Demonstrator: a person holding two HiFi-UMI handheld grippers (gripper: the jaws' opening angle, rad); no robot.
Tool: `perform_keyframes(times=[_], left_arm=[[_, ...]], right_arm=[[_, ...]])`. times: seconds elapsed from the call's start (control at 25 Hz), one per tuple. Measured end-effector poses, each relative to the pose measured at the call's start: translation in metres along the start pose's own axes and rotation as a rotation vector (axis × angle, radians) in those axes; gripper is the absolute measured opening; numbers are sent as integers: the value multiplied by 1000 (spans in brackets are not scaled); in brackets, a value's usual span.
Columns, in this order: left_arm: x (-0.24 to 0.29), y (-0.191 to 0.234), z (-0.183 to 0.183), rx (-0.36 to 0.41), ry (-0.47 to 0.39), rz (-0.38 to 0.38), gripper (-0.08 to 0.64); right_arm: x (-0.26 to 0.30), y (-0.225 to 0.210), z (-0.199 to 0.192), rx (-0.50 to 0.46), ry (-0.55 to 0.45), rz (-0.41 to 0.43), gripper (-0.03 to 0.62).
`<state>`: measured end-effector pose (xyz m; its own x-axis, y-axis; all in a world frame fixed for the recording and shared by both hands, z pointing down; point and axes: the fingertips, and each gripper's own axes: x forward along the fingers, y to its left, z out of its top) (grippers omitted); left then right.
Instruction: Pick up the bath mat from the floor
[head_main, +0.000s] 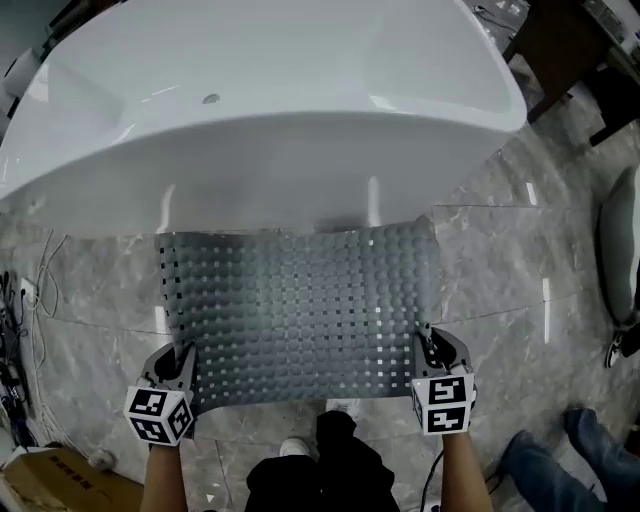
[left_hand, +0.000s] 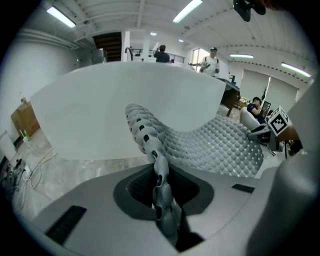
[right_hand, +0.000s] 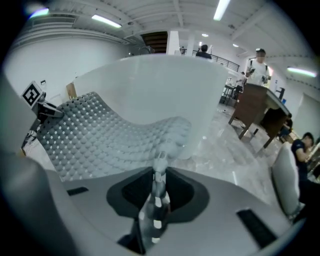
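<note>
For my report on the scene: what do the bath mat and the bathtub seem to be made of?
Bath mat: probably soft grey rubber or plastic, matte; it has bumps and small holes and sags limply.
Bathtub: hard, glossy white, maybe acrylic or enamel; it shows sharp light reflections.

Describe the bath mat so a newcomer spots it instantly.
Start at the big white bathtub. In front of it, the bath mat is a grey sheet gripped by the left tool and right tool at its near corners. Its grid of round bumps and holes sets it apart from the smooth marble floor.
</note>
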<state>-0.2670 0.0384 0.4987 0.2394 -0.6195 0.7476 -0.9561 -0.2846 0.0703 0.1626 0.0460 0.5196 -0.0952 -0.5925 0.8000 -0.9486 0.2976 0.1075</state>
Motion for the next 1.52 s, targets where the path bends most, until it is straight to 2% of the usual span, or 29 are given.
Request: perform_keyframes(times=[0.12, 0.4, 0.52, 0.6, 0.72, 0.88, 1.08, 1.32, 1.52], left_arm=[[-67, -20, 77, 34, -45, -7, 66], [-228, -60, 265, 44, -194, 16, 66], [-293, -69, 338, 65, -295, 34, 66], [-332, -72, 380, 93, -368, 45, 66], [-389, -74, 422, 144, -458, 61, 66], [-452, -66, 447, 152, -579, 80, 66], [-499, -37, 447, 153, -681, 76, 66], [-533, -1, 432, 174, -723, 76, 64], [-552, 10, 429, 200, -740, 81, 64]], right_arm=[[-84, -24, 55, 4, -46, -31, 91], [-268, -82, 214, 17, -190, -104, 91], [-335, -95, 279, 17, -282, -128, 89], [-373, -102, 317, 15, -349, -144, 89], [-426, -104, 357, 24, -434, -166, 89], [-486, -94, 387, 28, -529, -194, 89], [-536, -58, 407, 24, -609, -255, 87], [-573, -7, 410, 33, -650, -310, 87], [-588, 18, 409, 26, -657, -335, 84]])
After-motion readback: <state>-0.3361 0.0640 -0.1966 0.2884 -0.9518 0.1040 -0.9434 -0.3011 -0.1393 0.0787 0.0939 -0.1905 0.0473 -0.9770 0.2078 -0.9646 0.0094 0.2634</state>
